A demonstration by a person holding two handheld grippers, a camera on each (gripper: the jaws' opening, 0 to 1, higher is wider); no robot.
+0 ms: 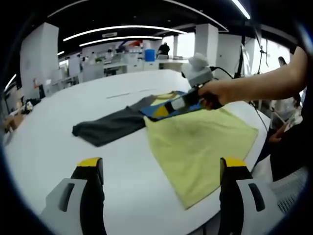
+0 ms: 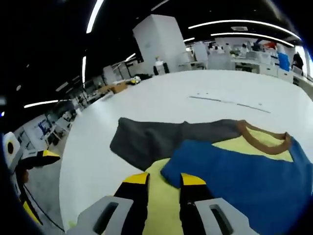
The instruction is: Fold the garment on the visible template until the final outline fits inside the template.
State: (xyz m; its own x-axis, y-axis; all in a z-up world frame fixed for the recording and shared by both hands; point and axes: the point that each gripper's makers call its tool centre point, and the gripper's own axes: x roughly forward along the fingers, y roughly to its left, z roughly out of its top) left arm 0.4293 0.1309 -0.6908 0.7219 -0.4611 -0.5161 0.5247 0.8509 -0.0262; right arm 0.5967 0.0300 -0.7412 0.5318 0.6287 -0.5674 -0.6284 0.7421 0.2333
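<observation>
The T-shirt (image 1: 195, 137) lies on the white surface (image 1: 122, 161), spread flat enough that its parts can be turned over one at a time. The right gripper (image 1: 168, 108) reaches in over the upper part of the shirt, held in a hand (image 1: 215, 93); in the right gripper view its jaws (image 2: 164, 183) stand close together with the blue edge between them, so it looks clamped on the blue sleeve (image 2: 244, 176), probably to carry that flap across the body. The left gripper (image 1: 161, 171) hangs back over bare surface, jaws wide apart and holding nothing, likely waiting its turn.

The shirt is yellow in the body, with a grey sleeve (image 1: 110, 126) stretched out flat to one side, a blue sleeve folded inward, and a brown collar (image 2: 261, 137). I cannot make out a template outline under it
</observation>
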